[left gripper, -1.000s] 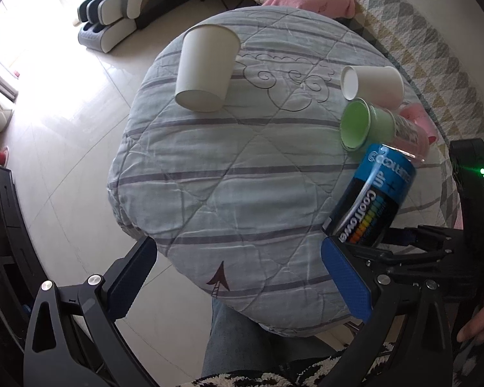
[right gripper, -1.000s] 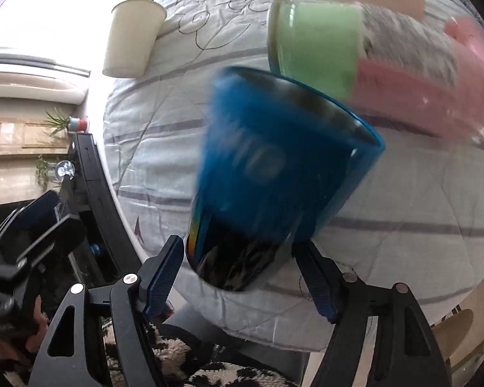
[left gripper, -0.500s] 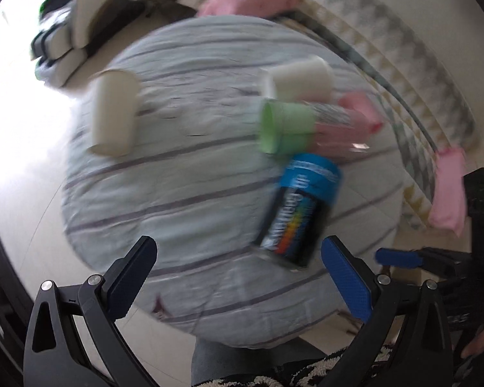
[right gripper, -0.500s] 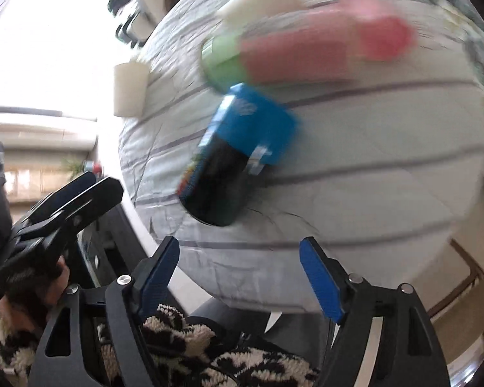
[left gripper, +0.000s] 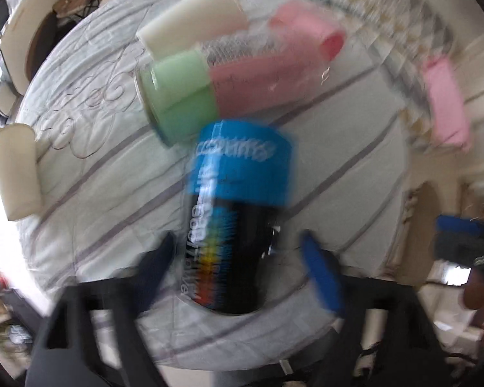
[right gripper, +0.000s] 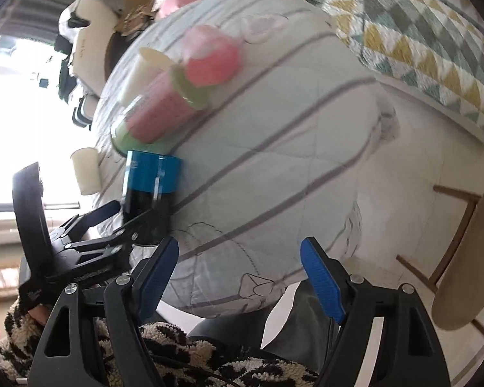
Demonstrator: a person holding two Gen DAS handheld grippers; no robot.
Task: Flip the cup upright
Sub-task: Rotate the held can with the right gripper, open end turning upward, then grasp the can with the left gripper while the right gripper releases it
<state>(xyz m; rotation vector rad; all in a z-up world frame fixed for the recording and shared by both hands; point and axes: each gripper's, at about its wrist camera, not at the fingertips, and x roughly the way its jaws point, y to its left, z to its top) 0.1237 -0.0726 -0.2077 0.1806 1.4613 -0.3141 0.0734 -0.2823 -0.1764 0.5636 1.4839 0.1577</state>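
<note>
Left gripper (left gripper: 238, 258), blurred in its own view, stands wide open astride the blue-and-black cup (left gripper: 238, 222) on the quilted cushion (left gripper: 322, 148); whether a pad touches it cannot be told. Just beyond lie a green-and-pink tumbler (left gripper: 216, 87) and a cream cup (left gripper: 193, 22). Lettering is smeared, unreadable.

From the right wrist, the right gripper (right gripper: 238, 271) gapes wide with nothing held, off the cushion's near edge; a wooden stool (right gripper: 464, 267) stands beside.

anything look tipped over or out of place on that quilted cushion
Yes. The green-and-pink cup stack and a white cup lie on their sides. Another white cup sits at the far edge. The blue-and-black cup stands between the left gripper fingers.
</note>
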